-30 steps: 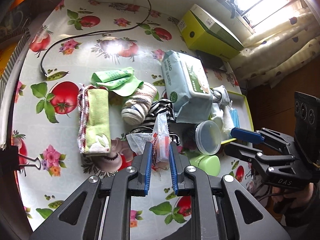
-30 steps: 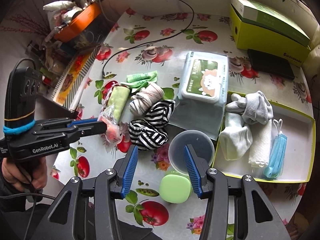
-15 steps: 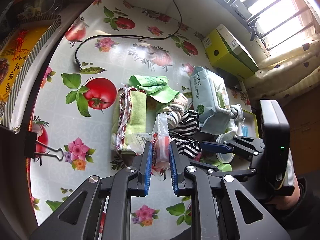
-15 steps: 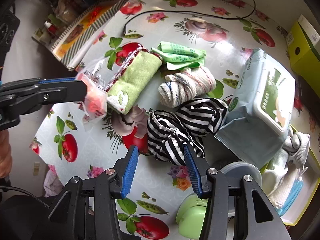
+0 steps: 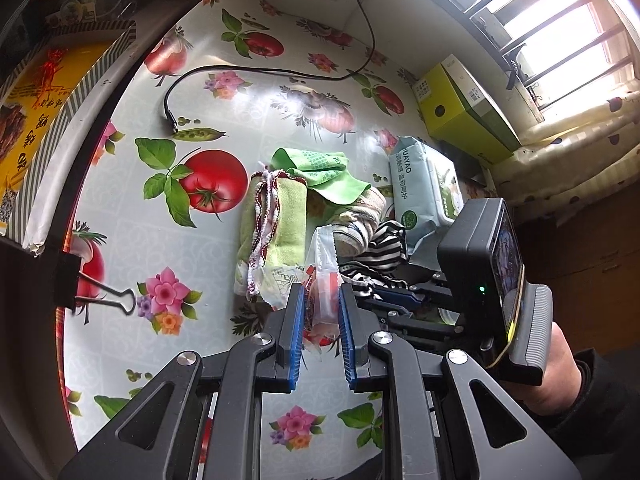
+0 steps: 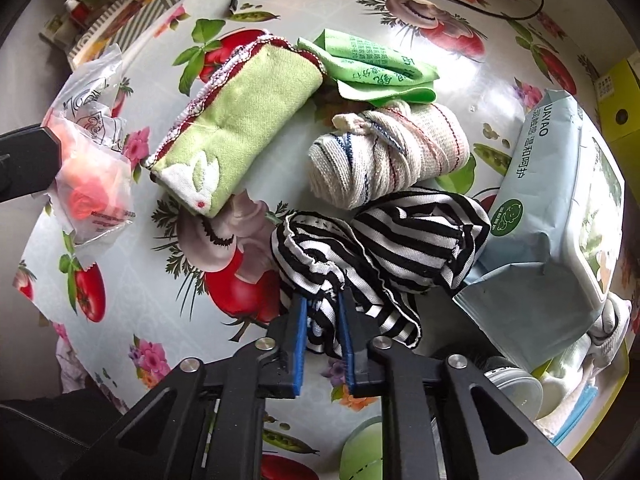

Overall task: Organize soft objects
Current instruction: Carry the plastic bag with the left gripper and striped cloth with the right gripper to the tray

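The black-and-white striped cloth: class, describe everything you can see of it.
The black-and-white striped cloth is a soft, stretchy-looking knit, bunched in a crumpled heap with gathered hems. It lies on the tablecloth, below the rolled cream cloth, against the pale blue wipes pack. The right gripper has just closed and pinches its lower edge.

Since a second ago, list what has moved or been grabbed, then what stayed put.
The right gripper came down from above the clear round tub to the black-and-white striped cloth, and its jaws have just closed on a fold of it. The left gripper drifted slightly, still shut on the clear plastic packet with pink contents. The rolled green towel, cream bandage roll and wet-wipes pack stayed put.
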`<state>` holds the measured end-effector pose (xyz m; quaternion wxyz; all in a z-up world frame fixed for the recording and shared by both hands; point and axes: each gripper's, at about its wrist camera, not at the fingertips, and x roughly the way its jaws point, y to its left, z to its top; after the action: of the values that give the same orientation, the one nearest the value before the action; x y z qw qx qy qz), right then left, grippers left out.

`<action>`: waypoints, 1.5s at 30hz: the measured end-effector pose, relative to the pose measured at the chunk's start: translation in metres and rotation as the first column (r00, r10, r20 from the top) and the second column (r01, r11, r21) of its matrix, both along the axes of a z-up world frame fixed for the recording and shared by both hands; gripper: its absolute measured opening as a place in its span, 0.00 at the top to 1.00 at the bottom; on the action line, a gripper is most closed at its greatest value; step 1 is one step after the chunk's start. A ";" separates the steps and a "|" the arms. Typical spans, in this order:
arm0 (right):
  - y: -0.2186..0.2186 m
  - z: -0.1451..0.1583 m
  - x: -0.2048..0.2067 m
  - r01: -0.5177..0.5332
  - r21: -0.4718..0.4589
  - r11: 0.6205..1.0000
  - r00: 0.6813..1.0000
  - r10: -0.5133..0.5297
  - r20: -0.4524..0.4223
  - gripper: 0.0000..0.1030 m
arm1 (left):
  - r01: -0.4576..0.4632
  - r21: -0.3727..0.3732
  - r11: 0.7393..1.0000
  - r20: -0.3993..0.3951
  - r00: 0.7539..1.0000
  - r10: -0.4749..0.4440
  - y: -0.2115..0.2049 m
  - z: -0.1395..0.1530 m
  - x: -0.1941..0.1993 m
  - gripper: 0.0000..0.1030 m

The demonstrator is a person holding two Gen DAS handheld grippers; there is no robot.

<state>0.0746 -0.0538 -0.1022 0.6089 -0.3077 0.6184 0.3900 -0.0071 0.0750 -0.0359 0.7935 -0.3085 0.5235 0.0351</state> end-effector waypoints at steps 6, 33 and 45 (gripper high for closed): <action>-0.012 0.030 0.002 0.051 0.089 0.995 0.999 -0.051 -0.008 0.90 | 0.014 0.003 1.000 0.013 1.000 -0.014 -0.003 0.004 0.005 0.83; -0.105 0.137 0.011 0.281 0.346 0.895 0.952 -0.305 0.015 0.90 | 0.200 0.048 0.979 0.068 0.977 -0.202 -0.072 0.042 0.046 0.83; -0.150 0.147 0.027 0.367 0.372 0.853 0.913 -0.407 0.033 0.90 | 0.296 0.067 0.953 0.080 0.950 -0.301 -0.114 0.055 0.071 0.83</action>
<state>0.1021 -0.2034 0.0445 0.7538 -0.0818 0.5516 0.3476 0.0637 -0.0386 0.0193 0.8203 -0.2054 0.5270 -0.0847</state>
